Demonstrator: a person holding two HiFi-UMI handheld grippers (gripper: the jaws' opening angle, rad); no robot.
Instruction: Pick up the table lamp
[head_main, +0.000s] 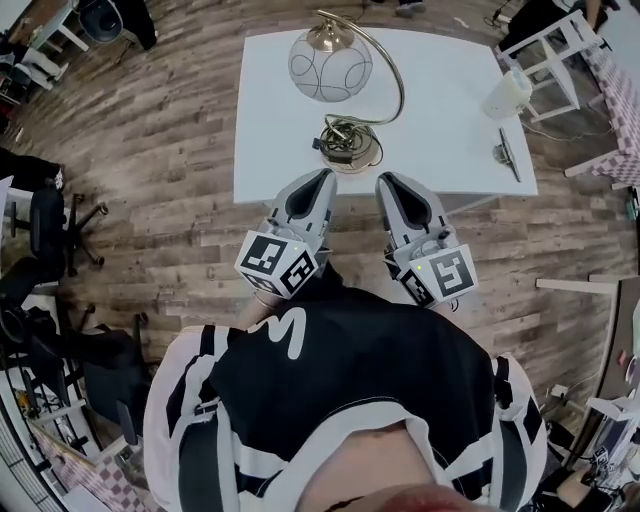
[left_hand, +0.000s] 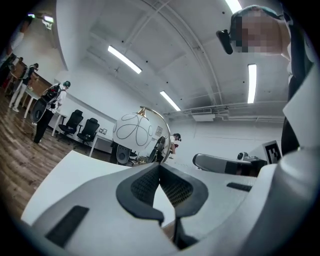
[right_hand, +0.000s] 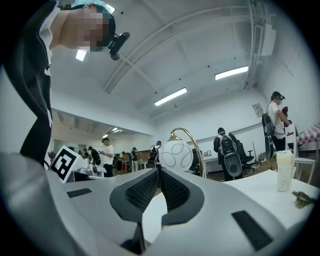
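Left gripper and right gripper: both closed, empty; table lamp near ahead, between them, on surface.

Tooling: the left gripper and right gripper have pale grey moulded shells and black mesh-textured pads. Each carries a cube with black-and-white square markers. Clothing: a black top with white trim and white lettering.

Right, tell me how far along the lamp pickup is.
Done: nothing yet; the table lamp stands untouched on the table. In hand: the left gripper and right gripper sit at the table's near edge, both shut and empty. Still to do: open, grasp, lift.
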